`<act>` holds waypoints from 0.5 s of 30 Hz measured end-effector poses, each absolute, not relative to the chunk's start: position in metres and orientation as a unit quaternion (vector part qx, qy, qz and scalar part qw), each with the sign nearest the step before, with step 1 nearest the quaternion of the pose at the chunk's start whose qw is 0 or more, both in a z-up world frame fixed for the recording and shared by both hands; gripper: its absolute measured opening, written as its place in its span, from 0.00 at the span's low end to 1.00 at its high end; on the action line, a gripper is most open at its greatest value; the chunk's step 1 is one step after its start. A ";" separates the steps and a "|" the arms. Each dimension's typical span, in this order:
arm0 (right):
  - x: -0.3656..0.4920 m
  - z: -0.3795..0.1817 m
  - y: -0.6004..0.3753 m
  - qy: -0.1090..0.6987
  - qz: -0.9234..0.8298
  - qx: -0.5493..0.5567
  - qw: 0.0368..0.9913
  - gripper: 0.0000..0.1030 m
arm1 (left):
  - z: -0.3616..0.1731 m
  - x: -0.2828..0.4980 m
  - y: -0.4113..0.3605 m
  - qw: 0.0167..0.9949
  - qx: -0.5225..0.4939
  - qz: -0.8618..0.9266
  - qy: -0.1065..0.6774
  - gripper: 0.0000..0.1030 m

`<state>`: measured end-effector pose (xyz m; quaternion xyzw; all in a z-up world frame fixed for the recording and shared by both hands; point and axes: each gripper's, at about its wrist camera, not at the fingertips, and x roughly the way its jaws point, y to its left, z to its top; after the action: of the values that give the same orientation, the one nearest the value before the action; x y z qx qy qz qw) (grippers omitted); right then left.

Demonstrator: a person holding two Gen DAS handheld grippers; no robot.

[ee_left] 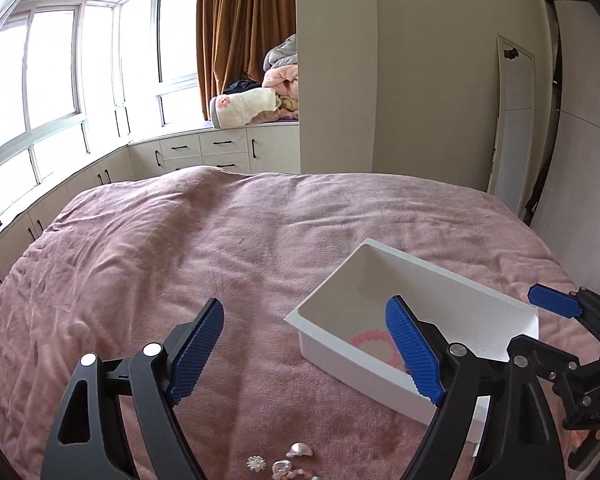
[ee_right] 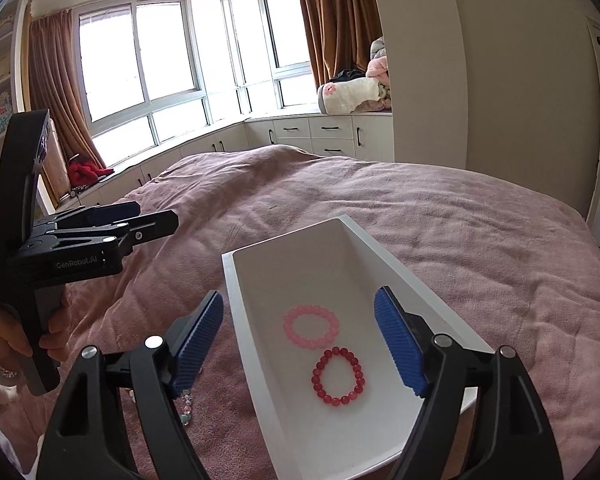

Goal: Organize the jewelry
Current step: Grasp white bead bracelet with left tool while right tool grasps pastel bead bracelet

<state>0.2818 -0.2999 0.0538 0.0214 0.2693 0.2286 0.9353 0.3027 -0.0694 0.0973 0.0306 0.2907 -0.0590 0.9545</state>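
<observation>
A white rectangular box (ee_right: 260,280) sits on the pink bed. A pink bead bracelet (ee_right: 311,326) and a red bead bracelet (ee_right: 338,376) lie flat inside it. My right gripper (ee_right: 300,344) is open and empty, above the box's near end. My left gripper (ee_left: 306,354) is open and empty, above the blanket left of the box (ee_left: 328,344), where the pink bracelet (ee_left: 374,340) partly shows. Small silver jewelry pieces (ee_left: 288,460) lie on the blanket below it. A pale beaded strand (ee_right: 186,406) lies left of the box. The left gripper also shows in the right wrist view (ee_right: 156,220).
The pink blanket (ee_left: 180,248) covers the bed. White cabinets (ee_left: 220,152) under the windows line the far side, with folded bedding (ee_left: 252,108) on top. A wall and a door (ee_left: 516,120) stand at the right. The right gripper's finger (ee_left: 556,306) shows beside the box.
</observation>
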 end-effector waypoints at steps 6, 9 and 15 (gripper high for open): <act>0.263 0.064 -0.272 0.244 0.278 0.033 0.929 0.87 | 0.102 0.265 -0.029 0.960 0.011 -0.011 0.279 0.92; 0.254 0.064 -0.255 0.236 0.294 0.021 0.926 0.87 | 0.095 0.244 -0.007 0.962 -0.026 0.021 0.270 0.92; 0.234 0.048 -0.216 0.227 0.342 -0.011 0.912 0.74 | 0.044 0.216 0.023 0.956 -0.042 0.084 0.277 0.93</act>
<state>0.2336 -0.2155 0.0480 -0.0113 0.2274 0.3416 0.9118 0.2163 0.0232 0.0441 -0.0420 0.2768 0.0836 0.9564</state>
